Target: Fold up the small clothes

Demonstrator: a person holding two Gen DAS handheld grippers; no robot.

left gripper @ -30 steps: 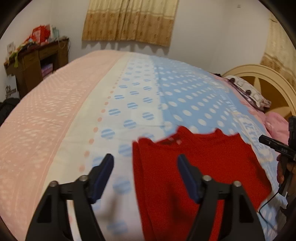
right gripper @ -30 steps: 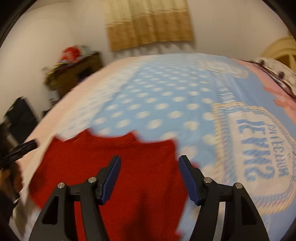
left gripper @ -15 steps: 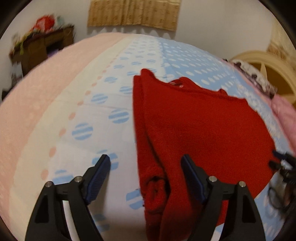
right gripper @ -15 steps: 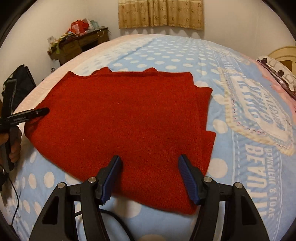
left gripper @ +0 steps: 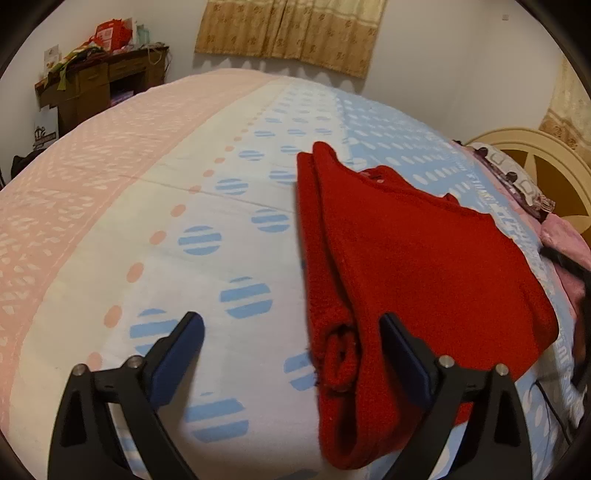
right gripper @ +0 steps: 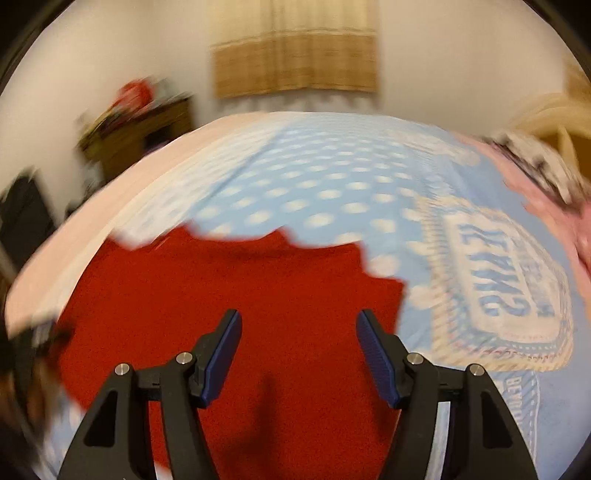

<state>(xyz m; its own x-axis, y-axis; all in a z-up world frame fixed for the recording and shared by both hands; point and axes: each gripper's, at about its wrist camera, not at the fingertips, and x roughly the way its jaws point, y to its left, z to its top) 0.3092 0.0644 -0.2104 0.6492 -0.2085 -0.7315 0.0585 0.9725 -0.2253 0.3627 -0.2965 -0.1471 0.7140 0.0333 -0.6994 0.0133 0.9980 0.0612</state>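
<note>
A red knitted sweater (left gripper: 406,266) lies flat on the bed sheet (left gripper: 207,206), its left side folded in and a sleeve bunched at the near corner. My left gripper (left gripper: 291,325) hovers low over that folded edge. Its jaws are opening wide, with the bunched sleeve between them nearer the right finger (left gripper: 402,350), and the pads press on nothing. In the blurred right wrist view, my right gripper (right gripper: 298,317) hangs open above the sweater (right gripper: 266,295) with nothing between its pads. A dark blurred shape at the left wrist view's right edge is the right gripper (left gripper: 569,262).
A cluttered wooden desk (left gripper: 99,81) stands at the far left against the wall, under a beige curtain (left gripper: 291,29). A cream headboard (left gripper: 535,155) and pink bedding (left gripper: 561,229) lie to the right. A thin black cable (left gripper: 550,402) trails near the sweater's right side.
My left gripper sank toward the sweater's folded left edge and its jaws spread wider. The right gripper swung in over the sweater, then drew back; its view is now motion-blurred.
</note>
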